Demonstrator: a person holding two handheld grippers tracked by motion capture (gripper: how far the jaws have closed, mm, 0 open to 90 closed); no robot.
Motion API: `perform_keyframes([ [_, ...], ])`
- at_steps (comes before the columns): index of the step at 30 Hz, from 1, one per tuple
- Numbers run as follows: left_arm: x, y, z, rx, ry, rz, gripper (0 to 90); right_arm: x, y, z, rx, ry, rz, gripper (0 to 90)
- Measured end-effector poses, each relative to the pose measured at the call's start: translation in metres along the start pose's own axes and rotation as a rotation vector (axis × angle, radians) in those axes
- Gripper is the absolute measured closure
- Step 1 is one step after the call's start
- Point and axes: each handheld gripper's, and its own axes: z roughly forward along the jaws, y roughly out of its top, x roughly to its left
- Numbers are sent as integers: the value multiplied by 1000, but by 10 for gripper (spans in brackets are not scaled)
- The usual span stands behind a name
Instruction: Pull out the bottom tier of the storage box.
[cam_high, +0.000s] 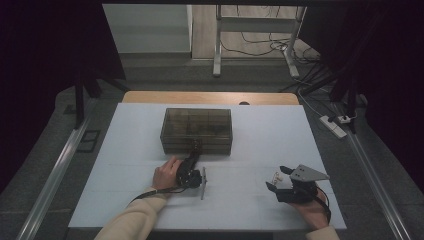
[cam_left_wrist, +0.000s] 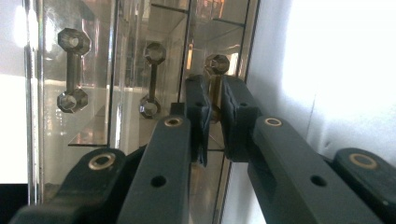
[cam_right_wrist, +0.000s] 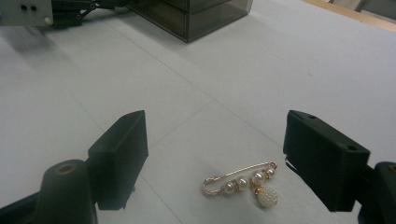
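drawer handle (cam_left_wrist: 215, 88) of smoky box (cam_high: 196, 131) near desk's far edge pinched by left gripper (cam_left_wrist: 212, 109), right gripper (cam_right_wrist: 217, 158) open over pearl brooch (cam_right_wrist: 247, 183); next: pull straight out

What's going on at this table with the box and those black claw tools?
A person holds a gripper in each hand. The left gripper has closed its jaws on a small handle on the front of a smoky see-through box, seemingly to pull a drawer open. The right gripper rests open on the white table, with a gold pearl brooch lying between its jaws.
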Motion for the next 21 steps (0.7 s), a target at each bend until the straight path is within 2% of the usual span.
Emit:
perform_keyframes([
  [21, -3, -1, -7, -11, -2, -2, 812, 0, 0, 0, 2, 2, -1, 211],
])
